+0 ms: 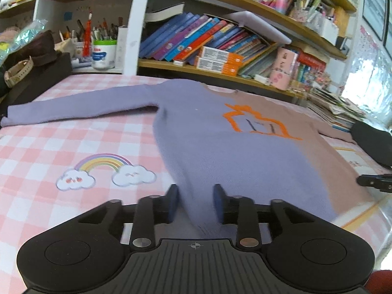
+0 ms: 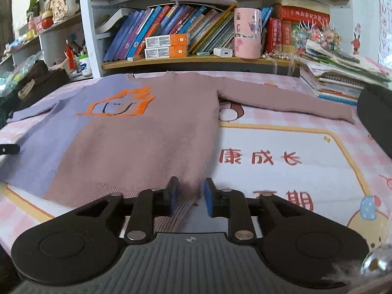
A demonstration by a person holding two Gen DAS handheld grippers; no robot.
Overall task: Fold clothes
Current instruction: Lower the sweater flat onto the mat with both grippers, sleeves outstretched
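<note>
A: What did the right wrist view give us there?

B: The sweater (image 2: 137,142) lay flat on the pink checked tabletop (image 2: 281,142), purple on its left half, dusty pink on its right, an orange house outline on the chest.

A: And the right gripper (image 2: 189,196)?

B: Its jaws stood apart, blue pads (image 2: 208,197) either side of the hem's ribbed corner, fabric between them but not pinched.

A: The sleeve?

B: The pink sleeve (image 2: 289,100) stretched out toward a stack of books (image 2: 338,85). Behind it all ran a bookshelf (image 2: 196,58) with a pink canister (image 2: 247,33).
</note>
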